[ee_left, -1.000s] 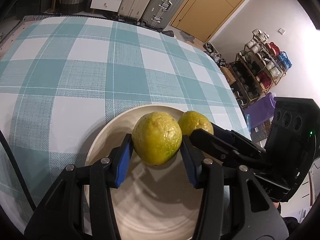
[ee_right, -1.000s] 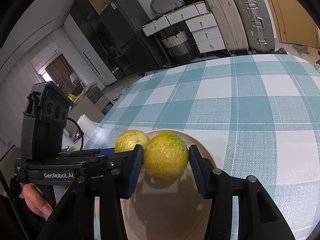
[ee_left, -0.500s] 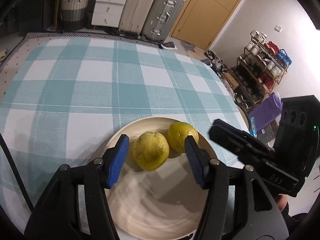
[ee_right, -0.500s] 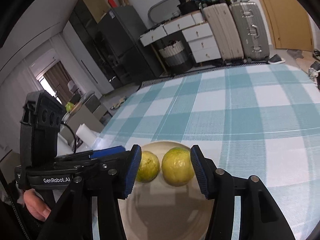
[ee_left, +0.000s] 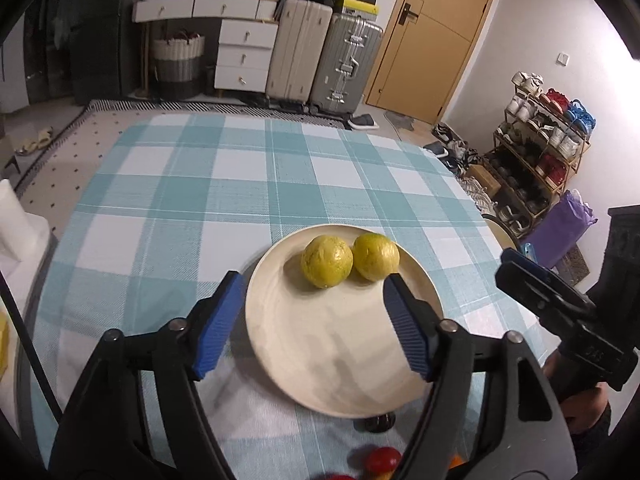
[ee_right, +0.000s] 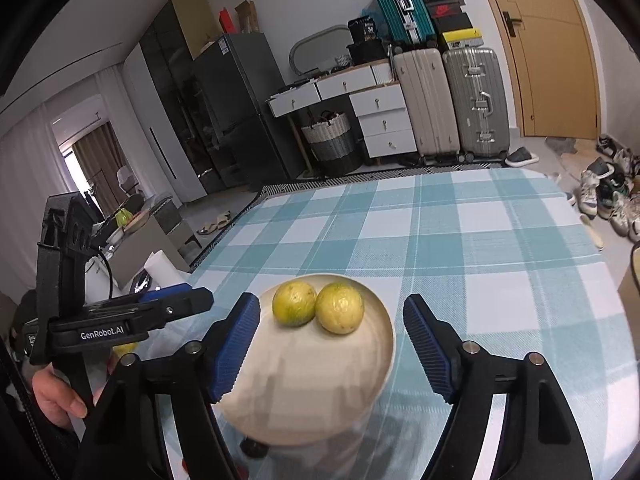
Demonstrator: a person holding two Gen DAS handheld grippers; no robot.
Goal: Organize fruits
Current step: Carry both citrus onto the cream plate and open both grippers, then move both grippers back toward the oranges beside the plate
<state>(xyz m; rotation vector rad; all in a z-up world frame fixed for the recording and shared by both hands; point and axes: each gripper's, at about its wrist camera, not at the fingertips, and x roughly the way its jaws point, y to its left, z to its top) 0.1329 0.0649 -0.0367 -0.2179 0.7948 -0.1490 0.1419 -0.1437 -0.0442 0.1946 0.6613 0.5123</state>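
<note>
Two yellow-green round fruits lie side by side, touching, at the far part of a cream plate (ee_left: 304, 344). In the left wrist view they are the left fruit (ee_left: 326, 261) and the right fruit (ee_left: 376, 256). In the right wrist view they are the left fruit (ee_right: 294, 303) and the right fruit (ee_right: 340, 307) on the plate (ee_right: 320, 384). My left gripper (ee_left: 312, 300) is open and empty, held back above the plate's near part. My right gripper (ee_right: 332, 326) is open and empty, also drawn back over the plate.
The plate stands on a teal-and-white checked tablecloth (ee_left: 240, 184). Small red fruits (ee_left: 382, 458) and a dark small object (ee_left: 378, 424) lie just in front of the plate. The right gripper body (ee_left: 560, 312) shows at the right of the left wrist view.
Both grippers let go of their fruits onto the plate, opened wide, and drew back and up. The two fruits now rest on the plate.
</note>
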